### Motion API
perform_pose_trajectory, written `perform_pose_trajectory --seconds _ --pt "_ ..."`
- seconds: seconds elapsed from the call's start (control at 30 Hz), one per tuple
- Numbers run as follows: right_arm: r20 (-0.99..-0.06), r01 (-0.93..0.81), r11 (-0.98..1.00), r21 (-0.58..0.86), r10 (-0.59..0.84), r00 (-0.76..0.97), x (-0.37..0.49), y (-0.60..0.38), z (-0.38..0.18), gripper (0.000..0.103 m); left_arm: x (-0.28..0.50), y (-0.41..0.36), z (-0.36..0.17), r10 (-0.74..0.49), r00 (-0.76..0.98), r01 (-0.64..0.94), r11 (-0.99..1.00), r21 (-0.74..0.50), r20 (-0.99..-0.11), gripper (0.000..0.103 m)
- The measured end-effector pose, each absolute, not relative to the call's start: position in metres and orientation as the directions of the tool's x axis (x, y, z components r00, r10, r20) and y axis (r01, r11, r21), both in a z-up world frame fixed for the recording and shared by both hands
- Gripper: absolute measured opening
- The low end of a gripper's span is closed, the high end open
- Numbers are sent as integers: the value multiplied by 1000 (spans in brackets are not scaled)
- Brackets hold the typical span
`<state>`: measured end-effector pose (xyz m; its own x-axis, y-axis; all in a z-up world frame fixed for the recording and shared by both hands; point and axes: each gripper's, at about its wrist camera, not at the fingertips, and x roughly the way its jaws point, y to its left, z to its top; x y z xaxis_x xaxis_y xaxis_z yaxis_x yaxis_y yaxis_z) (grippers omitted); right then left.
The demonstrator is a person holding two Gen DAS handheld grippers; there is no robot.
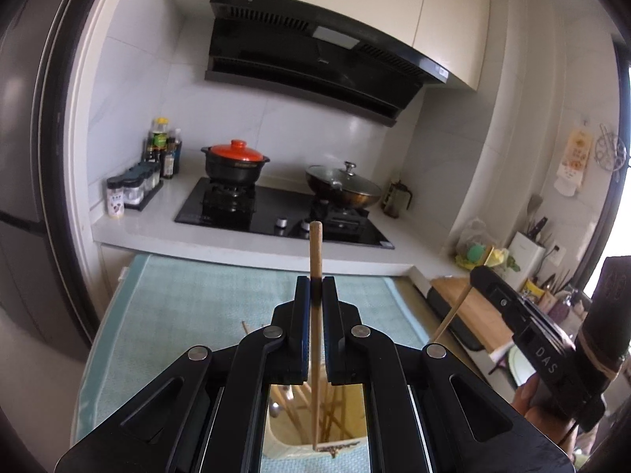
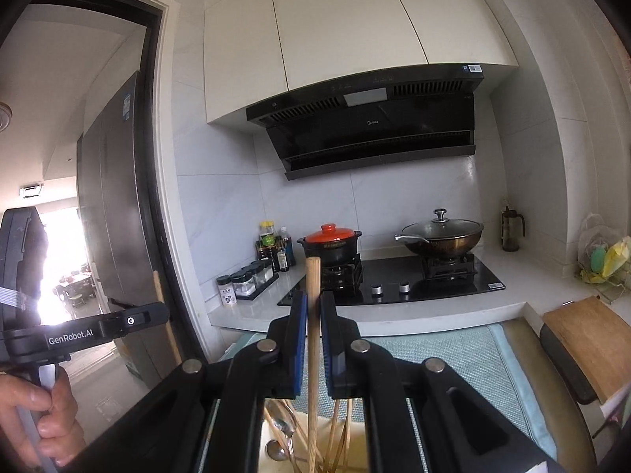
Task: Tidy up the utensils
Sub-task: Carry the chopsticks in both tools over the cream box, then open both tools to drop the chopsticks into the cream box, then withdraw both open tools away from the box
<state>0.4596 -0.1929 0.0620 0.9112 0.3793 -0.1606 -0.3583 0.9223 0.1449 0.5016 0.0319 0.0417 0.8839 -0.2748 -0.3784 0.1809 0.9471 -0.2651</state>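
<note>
The left gripper (image 1: 315, 287) is clamping one chopstick (image 1: 315, 244), and the right gripper (image 2: 313, 307) is clamping another chopstick (image 2: 312, 276). Each is hanging over the holder (image 1: 276, 433); the thin pinch is risking a stick pivoting, slipping, or snagging others.

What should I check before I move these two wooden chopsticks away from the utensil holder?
1. Left gripper shut on its wooden chopstick: ok.
2. Right gripper shut on the thicker wooden chopstick: ok.
3. Both sticks roughly upright between the pads: ok.
4. Lower tips clear of the cream utensil holder: not ok, both still hang over the chopsticks and spoons inside.
5. The two grippers apart from each other: ok.
6. Drop-off spot for the sticks: cannot tell.
</note>
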Motion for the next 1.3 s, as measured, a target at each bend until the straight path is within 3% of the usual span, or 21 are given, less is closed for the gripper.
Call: perform_pose_trajectory --seconds 0.3,0.43,0.47,0.5,0.57,0.6,0.67,0.73,0.8,0.87,0.97,1.2,1.3 --pt "-421 -397 900 178 435 796 521 -171 -24 7 548 13 -38 -236 835 138 964 -225 -496 3" --pt "-480 -393 896 209 444 757 536 -169 -48 8 553 9 -63 -203 814 111 974 -197 -544 4" --pt "-492 -386 896 219 443 750 539 -170 -51 13 553 9 -66 -194 811 104 976 -191 -552 5" --pt "-499 -378 897 230 442 745 542 -171 -52 19 552 10 -67 -188 809 101 978 -184 -556 11" --pt "-489 -358 901 246 434 757 541 -177 -48 55 544 10 -66 -179 814 102 981 -168 -553 34" --pt "-474 -348 904 248 427 770 537 -181 -44 57 537 11 -63 -167 821 98 983 -153 -545 55" --pt "-462 -331 914 235 405 789 528 -188 -33 58 519 13 -56 -141 846 90 988 -122 -515 78" --pt "-462 -313 926 213 377 803 515 -195 -24 60 499 15 -49 -117 862 83 992 -91 -493 93" --pt "-460 -299 934 196 357 813 497 -201 -15 69 477 17 -43 -86 875 62 996 -66 -476 100" --pt "-454 -291 939 185 344 822 473 -206 -8 81 451 15 -37 -50 887 41 999 -28 -459 101" --pt "-441 -275 949 151 314 841 429 -211 0 86 412 10 -28 12 898 1 1000 29 -439 102" --pt "-413 -258 963 78 267 871 328 -205 9 87 325 4 -20 90 921 -76 996 52 -380 102" --pt "-401 -258 964 60 260 878 293 -201 10 87 300 5 -23 100 902 -94 995 36 -421 102"
